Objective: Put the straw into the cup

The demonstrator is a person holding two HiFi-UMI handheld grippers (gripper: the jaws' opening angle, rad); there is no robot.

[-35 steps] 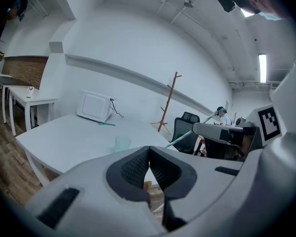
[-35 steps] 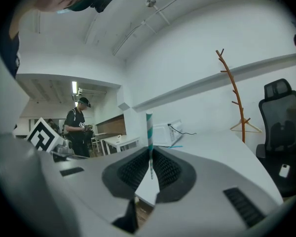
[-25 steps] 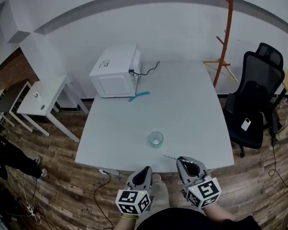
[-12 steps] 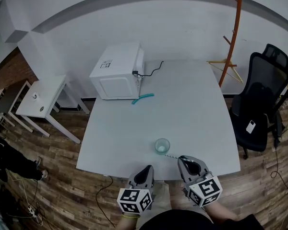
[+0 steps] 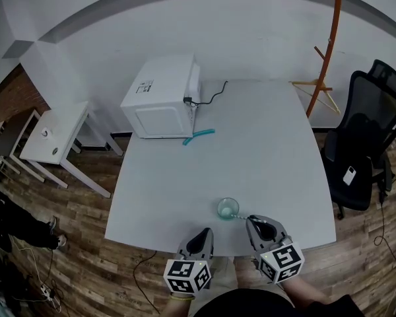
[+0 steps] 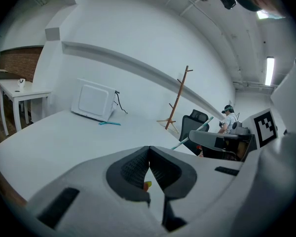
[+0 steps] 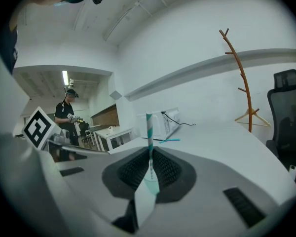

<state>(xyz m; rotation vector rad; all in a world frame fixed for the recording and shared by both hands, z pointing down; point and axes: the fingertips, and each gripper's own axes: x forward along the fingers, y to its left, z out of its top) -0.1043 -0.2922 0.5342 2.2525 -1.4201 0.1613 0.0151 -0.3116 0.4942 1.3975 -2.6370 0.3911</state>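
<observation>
The right gripper has its jaws closed on the teal-and-white striped straw, which runs out ahead of the jaws toward the clear cup standing near the front edge of the white table. In the head view the straw's far end lies at the cup's near rim, though it is too small there to tell whether the tip is over the rim or only beside it. The left gripper hangs at the table's front edge just left of the right one, its jaws pressed together on nothing.
</observation>
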